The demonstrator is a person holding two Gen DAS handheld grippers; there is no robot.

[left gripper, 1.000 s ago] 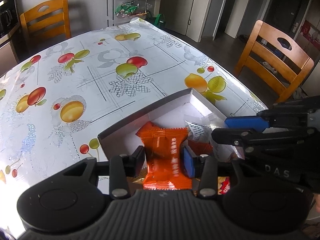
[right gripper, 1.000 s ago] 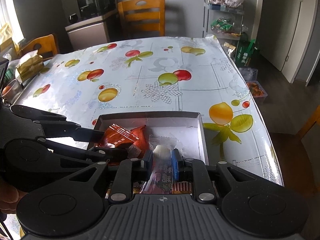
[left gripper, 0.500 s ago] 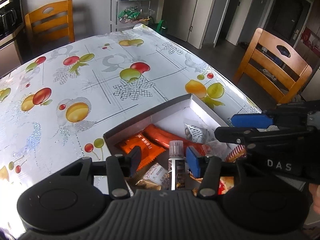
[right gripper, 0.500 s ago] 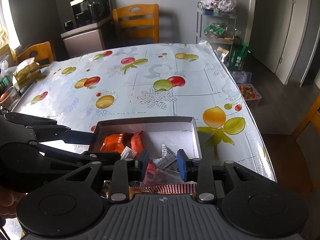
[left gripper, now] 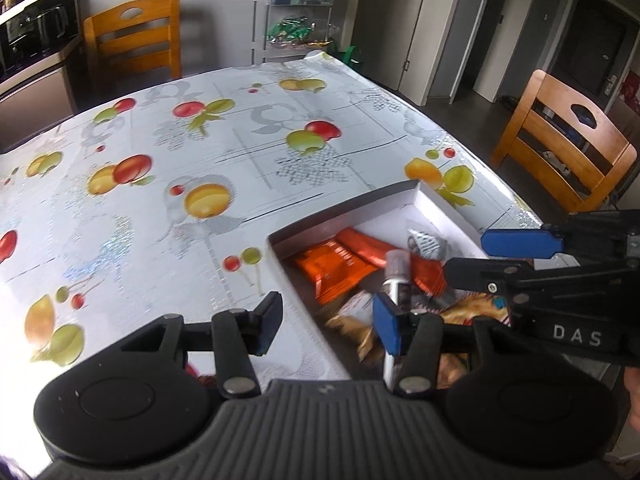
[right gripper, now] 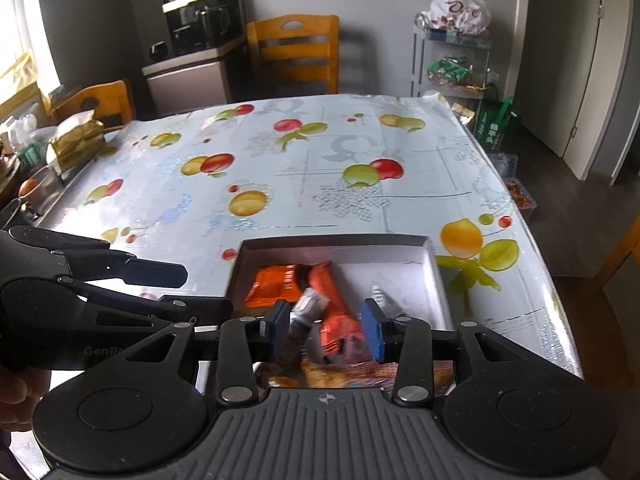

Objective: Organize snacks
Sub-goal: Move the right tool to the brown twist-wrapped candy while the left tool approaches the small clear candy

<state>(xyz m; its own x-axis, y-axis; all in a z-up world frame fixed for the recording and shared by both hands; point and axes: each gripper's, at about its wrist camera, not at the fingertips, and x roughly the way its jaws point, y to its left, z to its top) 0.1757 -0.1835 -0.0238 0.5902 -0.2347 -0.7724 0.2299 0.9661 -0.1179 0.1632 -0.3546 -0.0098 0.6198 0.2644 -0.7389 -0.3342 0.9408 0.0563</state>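
Shallow white cardboard box [right gripper: 434, 276] sits at the near edge of the bench [left gripper: 160, 184], which wears a glossy fruit-print oilcloth. Inside the box: two crinkly orange foil packets [right gripper: 276, 284], a small clear-capped tube [left gripper: 396, 276], and a blurred mix of other wrappers. Left hand-held gripper [left gripper: 328, 322]: spread, nothing pinched. Right hand-held gripper [right gripper: 326, 330]: jaws just been opening, spread over the snacks, gripping nothing; "DAS" printed on its body. Two wooden chairs [left gripper: 136, 36] in the left view.
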